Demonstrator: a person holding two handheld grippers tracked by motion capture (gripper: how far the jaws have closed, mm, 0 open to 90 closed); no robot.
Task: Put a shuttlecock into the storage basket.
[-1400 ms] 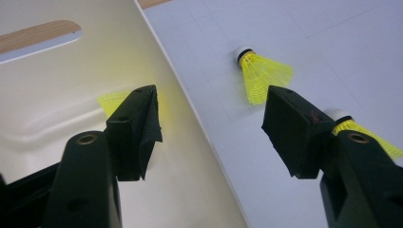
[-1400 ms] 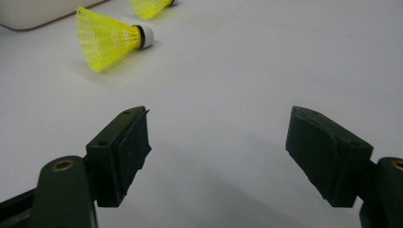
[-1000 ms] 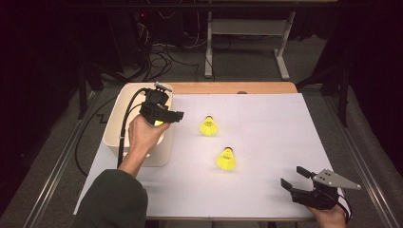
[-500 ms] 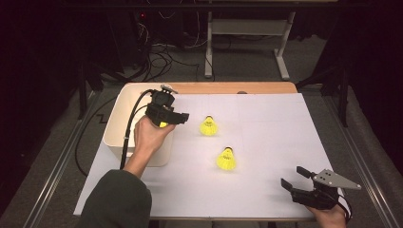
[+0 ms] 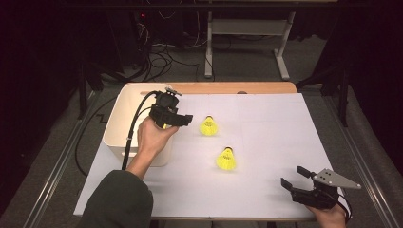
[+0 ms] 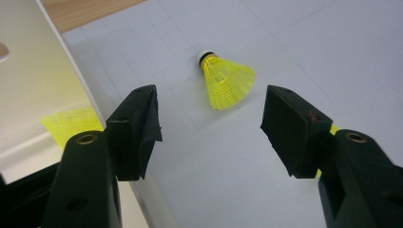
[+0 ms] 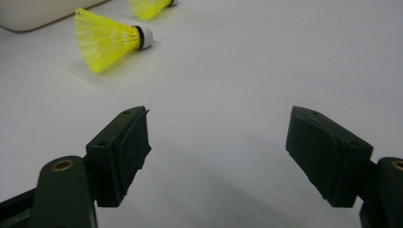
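Note:
Two yellow shuttlecocks lie on the white table top. The far shuttlecock (image 5: 209,127) (image 6: 227,80) (image 7: 148,7) lies just right of my left gripper (image 5: 184,119) (image 6: 211,118), which hovers open over the right rim of the cream bin (image 5: 116,128) (image 6: 38,71), jaws pointing at it. The near shuttlecock (image 5: 226,159) (image 7: 111,39) lies mid-table, cork tip away from me. A third yellow shuttlecock (image 6: 71,124) rests inside the bin. My right gripper (image 5: 293,176) (image 7: 218,128) sits low at the table's front right, open and empty, facing the near shuttlecock.
A strip of bare wooden tabletop (image 5: 228,88) shows along the far edge beyond the white sheet (image 5: 271,137). Behind the table stand a metal frame (image 5: 247,42) and loose cables (image 5: 161,57) on the floor. The left gripper's black cable (image 5: 133,133) hangs across the bin.
My left gripper has drifted slightly right, from over the bin toward the far shuttlecock, jaws still wide. The right gripper and both table shuttlecocks have stayed put.

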